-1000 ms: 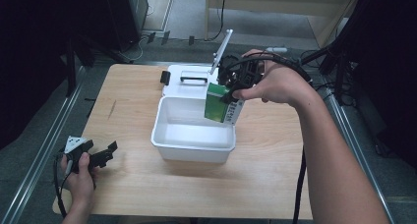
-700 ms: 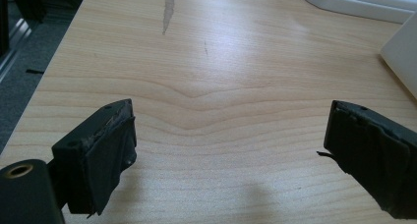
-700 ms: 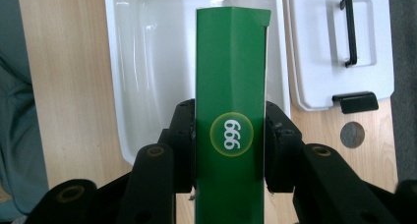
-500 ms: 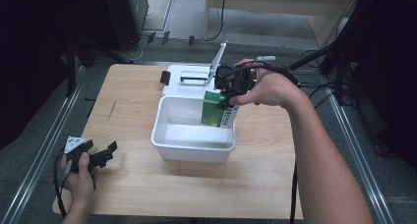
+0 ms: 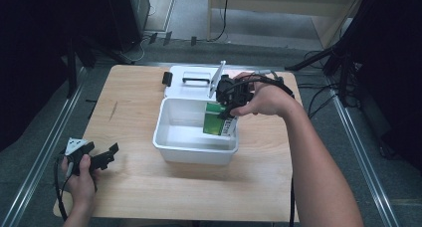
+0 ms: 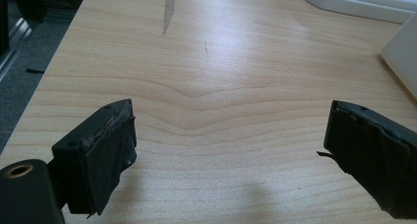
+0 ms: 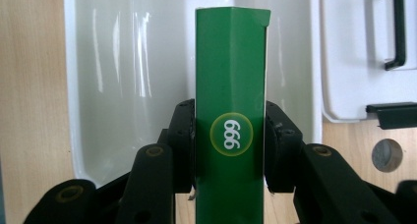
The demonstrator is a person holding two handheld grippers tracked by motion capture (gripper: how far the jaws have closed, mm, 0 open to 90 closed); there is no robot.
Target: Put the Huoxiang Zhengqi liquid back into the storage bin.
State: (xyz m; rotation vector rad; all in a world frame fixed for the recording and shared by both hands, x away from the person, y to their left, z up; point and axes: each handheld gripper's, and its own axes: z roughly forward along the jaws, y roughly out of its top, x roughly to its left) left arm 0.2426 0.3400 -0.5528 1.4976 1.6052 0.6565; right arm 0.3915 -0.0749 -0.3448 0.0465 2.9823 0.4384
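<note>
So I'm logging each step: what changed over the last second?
The right gripper, shut on the green box, carried it down into the white tub, at its right end. The left gripper stayed open and idle near the table's left edge; the tub and its lid didn't move.

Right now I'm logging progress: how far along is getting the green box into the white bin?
Done: the lid is off, lying behind the white bin. In hand: the right tongs clamp the green box, already lowered inside the bin's right end. Left: setting it down and letting go. The left tongs are open over bare table.
</note>
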